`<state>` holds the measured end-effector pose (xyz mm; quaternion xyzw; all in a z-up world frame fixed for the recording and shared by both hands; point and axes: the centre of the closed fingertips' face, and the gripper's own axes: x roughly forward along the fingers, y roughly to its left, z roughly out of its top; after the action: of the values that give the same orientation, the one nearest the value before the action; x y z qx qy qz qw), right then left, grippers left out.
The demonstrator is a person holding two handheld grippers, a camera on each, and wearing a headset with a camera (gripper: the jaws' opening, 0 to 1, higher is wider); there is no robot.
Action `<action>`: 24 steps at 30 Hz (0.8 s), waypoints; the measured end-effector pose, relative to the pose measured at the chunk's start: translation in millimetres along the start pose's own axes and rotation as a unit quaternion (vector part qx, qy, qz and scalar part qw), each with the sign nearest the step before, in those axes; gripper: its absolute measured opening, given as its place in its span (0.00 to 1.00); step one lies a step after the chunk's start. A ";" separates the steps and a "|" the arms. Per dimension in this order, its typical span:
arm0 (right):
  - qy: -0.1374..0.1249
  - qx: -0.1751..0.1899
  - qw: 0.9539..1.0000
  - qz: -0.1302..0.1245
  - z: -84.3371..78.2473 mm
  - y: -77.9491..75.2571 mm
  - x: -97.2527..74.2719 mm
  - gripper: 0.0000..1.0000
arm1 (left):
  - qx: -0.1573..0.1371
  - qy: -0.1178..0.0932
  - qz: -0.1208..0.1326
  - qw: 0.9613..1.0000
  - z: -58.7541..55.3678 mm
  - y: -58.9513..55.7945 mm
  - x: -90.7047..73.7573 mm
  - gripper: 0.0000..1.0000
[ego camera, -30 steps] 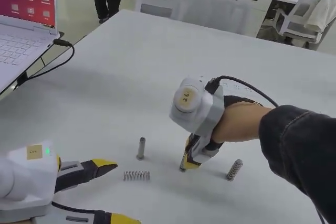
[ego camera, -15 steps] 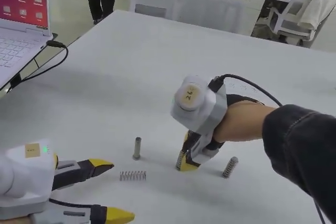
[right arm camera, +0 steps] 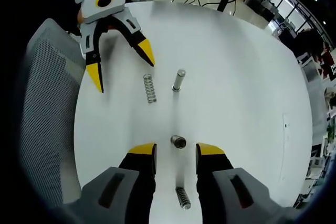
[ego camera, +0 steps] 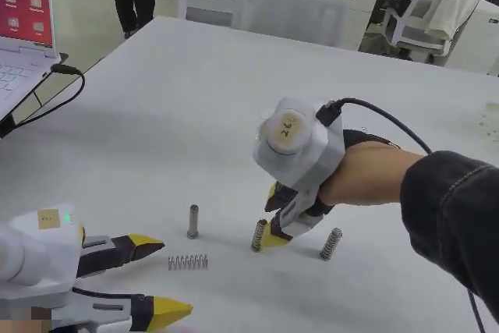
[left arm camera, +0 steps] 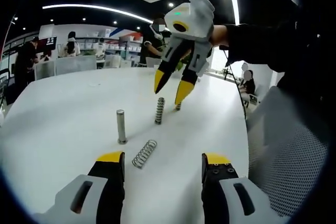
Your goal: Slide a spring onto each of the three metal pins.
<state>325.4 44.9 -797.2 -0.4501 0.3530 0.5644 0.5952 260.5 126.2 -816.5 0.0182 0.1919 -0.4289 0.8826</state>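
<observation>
Right tool (ego camera: 271, 214) "26" now beside pin (ego camera: 259, 235)

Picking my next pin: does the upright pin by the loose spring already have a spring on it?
No, bare: the pin stands upright with smooth metal showing; the spring lies flat beside it.

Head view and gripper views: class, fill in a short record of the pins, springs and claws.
bare pin: upright, no spring on it
loose spring: lying flat near the bare pin
sprung pin: upright, spring around it
second standing spring: leaning; pin inside hard to tell
left claw: open, empty
right claw: open, tips close by the sprung pin
</observation>
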 end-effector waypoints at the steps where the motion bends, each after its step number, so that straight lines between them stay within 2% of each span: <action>1: -0.004 0.000 1.000 -0.002 1.0 0.4 -2.2 0.28 | 0.001 0.000 0.000 1.000 0.0 1.2 0.2 0.53; 3: -0.017 0.004 1.000 -0.009 3.9 1.2 -9.4 0.28 | 0.006 0.001 0.001 1.000 -0.2 3.0 0.9 0.51; 16: -0.055 0.015 0.997 -0.048 6.9 9.2 -44.1 0.30 | 0.019 0.021 -0.002 1.000 -6.8 15.3 10.4 0.43; 24: -0.068 0.024 0.995 -0.063 3.6 14.8 -52.7 0.30 | 0.030 0.027 -0.004 0.999 -8.4 17.5 14.2 0.35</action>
<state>304.4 29.0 -749.1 -0.4174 0.2965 0.5466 0.6626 279.2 128.2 -831.7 0.0551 0.2028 -0.4374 0.8744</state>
